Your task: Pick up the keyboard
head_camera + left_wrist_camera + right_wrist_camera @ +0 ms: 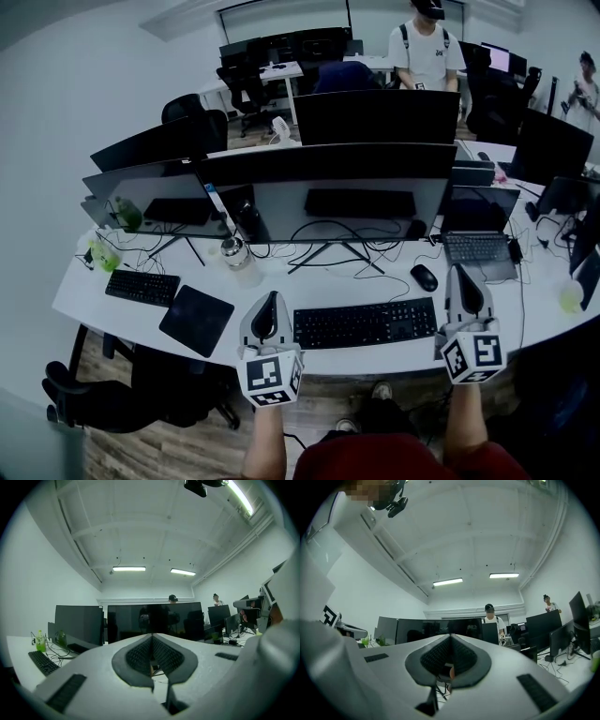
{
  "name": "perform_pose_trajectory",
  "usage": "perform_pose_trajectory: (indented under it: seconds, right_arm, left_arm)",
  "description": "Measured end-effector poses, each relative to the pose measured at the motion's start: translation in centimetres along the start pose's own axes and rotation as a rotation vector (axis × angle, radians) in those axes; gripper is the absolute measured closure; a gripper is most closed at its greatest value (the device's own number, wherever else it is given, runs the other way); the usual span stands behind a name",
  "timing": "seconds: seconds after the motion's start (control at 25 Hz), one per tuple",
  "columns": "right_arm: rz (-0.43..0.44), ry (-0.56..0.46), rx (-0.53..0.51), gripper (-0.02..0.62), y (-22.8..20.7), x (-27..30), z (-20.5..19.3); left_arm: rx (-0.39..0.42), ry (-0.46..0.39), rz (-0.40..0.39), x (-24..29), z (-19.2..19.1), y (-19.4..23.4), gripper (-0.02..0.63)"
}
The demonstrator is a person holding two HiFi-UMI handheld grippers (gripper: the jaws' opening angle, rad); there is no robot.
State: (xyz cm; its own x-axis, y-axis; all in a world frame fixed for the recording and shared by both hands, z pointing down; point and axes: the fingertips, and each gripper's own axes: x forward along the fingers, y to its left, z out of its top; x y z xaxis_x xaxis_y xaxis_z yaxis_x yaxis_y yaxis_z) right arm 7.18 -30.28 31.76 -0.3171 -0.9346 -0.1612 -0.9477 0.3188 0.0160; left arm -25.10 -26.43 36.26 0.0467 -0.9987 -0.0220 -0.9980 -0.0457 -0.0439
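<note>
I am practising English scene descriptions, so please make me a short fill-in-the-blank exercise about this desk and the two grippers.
1. The fingers of the left gripper and of the right gripper are ____ (open / shut), with nothing held.
2. In the head view, the keyboard nearest the person lies ____ the two grippers.
3. The black mouse sits just behind this keyboard's ____ end.
4. The dark square mouse pad lies on this keyboard's ____ side.

Missing words: shut; between; right; left
</note>
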Motion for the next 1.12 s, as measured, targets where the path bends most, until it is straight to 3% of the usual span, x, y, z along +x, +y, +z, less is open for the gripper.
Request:
perform_pose_trajectory:
  seconds: [0.32,0.68,1.12]
  right_arm:
    - [-0.004,-0.03,0.014,0.597,-1.6,1.3,-0.4]
    - [0.019,0.016,0.031,0.597,-2.4,2.6,-3.1]
    - [0.033,0.252,0.046,0.573,-3.3,3.3,-13.3]
  left_arm:
    - [0.019,-0.001,0.004,1.7,-0.2,-0.2,0.6]
    - [0.041,0.057,-0.021,3.1,-2.4,-1.1,0.598]
    - [-0.013,0.296,-0.048,3.8,-12.0,-1.1,0.569]
